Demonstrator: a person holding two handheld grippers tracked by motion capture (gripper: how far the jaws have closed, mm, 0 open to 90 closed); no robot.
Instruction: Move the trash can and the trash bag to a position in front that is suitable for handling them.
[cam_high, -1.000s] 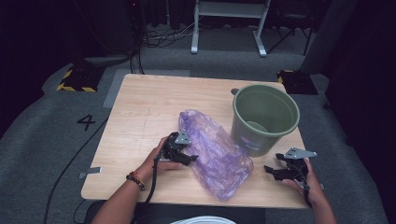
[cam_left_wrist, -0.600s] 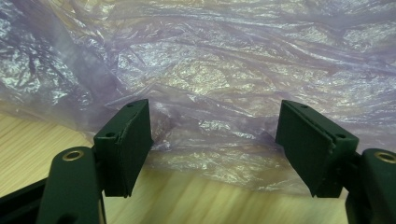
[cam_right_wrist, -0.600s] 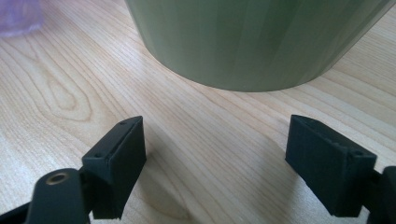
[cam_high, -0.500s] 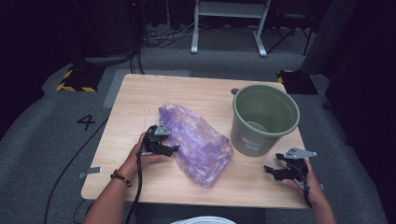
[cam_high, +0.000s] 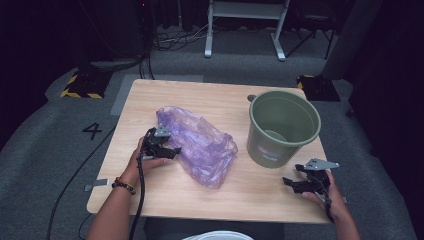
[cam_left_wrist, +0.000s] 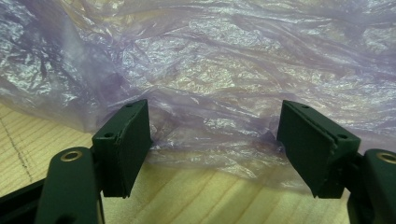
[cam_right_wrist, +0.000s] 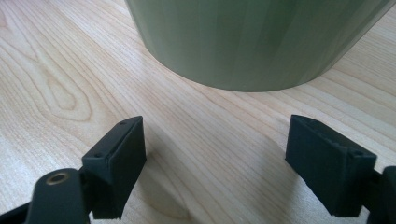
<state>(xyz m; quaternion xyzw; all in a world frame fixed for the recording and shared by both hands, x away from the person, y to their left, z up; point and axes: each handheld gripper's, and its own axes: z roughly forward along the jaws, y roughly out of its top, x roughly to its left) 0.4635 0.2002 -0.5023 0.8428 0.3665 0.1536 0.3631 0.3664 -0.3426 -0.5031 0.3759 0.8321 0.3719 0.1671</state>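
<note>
A crumpled purple plastic bag (cam_high: 200, 142) lies on the wooden table (cam_high: 215, 102), left of an upright green bucket (cam_high: 282, 125). My left gripper (cam_high: 174, 150) sits at the bag's left edge and points into it. In the left gripper view the bag (cam_left_wrist: 210, 70) spreads across the picture, and its near hem lies between the wide jaws of the left gripper (cam_left_wrist: 215, 135) with no pad pressing on it. My right gripper (cam_high: 291, 183) rests near the front right corner, open and empty. In the right gripper view, this right gripper (cam_right_wrist: 215, 158) faces the bucket's base (cam_right_wrist: 252, 42).
Something pale lies in the bottom of the bucket (cam_high: 274, 135). A white rim (cam_high: 220, 235) pokes in at the table's near edge. Beyond the table stand a white frame (cam_high: 245, 30) and cables on the grey floor. Bare wood (cam_high: 250, 195) lies between the two hands.
My left gripper has slid left and a little farther up the table, and the purple bag has shifted left with it. The right gripper and the bucket have stayed put.
</note>
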